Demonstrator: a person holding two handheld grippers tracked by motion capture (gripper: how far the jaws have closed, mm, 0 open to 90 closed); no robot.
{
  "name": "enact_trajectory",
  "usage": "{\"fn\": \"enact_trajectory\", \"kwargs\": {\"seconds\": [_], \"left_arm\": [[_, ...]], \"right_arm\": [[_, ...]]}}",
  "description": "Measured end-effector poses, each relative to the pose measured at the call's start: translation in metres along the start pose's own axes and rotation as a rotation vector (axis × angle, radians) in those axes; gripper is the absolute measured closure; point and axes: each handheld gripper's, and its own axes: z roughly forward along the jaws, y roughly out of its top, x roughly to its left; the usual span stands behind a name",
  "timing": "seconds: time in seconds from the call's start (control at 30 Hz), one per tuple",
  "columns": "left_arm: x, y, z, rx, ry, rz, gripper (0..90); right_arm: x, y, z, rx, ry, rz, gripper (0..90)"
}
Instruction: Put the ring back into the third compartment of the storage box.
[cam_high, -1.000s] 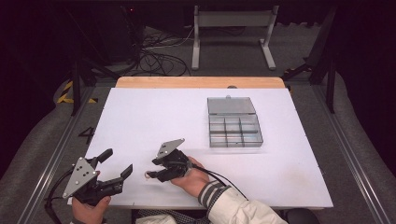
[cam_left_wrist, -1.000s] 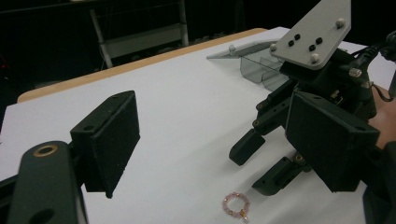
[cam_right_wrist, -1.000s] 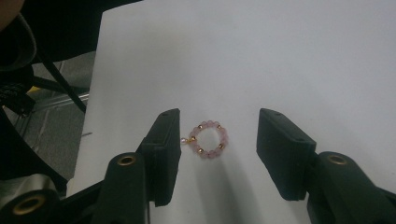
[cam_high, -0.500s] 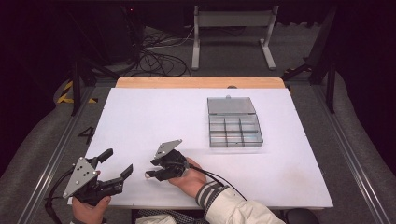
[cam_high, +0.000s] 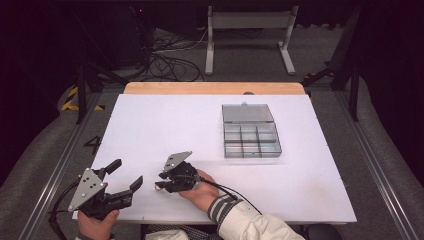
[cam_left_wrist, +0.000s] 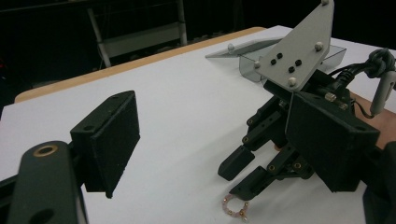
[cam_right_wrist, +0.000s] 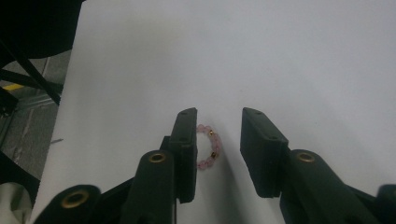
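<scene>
The right gripper (cam_right_wrist: 217, 135) hangs low over a white worktop (cam_right_wrist: 261, 56), its two black jaws parted and rising from the bottom of the frame. Between them, close against the inner face of the left-hand jaw, lies a small ring of pink beads (cam_right_wrist: 208, 147) with a few gold ones among them, flat on the surface. At far left the worktop's edge gives way to dark floor (cam_right_wrist: 28, 116) and framing.
</scene>
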Motion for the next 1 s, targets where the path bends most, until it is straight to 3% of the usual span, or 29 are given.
{"fn": "enact_trajectory", "kwargs": {"seconds": [0.33,1.0], "left_arm": [[-0.0001,0.0,0.0001,0.0,0.003,-0.001,18.3],[-0.0001,0.0004,-0.0002,0.001,0.005,0.005,18.2]], "right_arm": [[0.0018,0.0016,0.0047,0.027,-0.01,-0.004,78.3],[0.0062,0.0029,0.0085,0.061,-0.053,-0.029,86.8]]}}
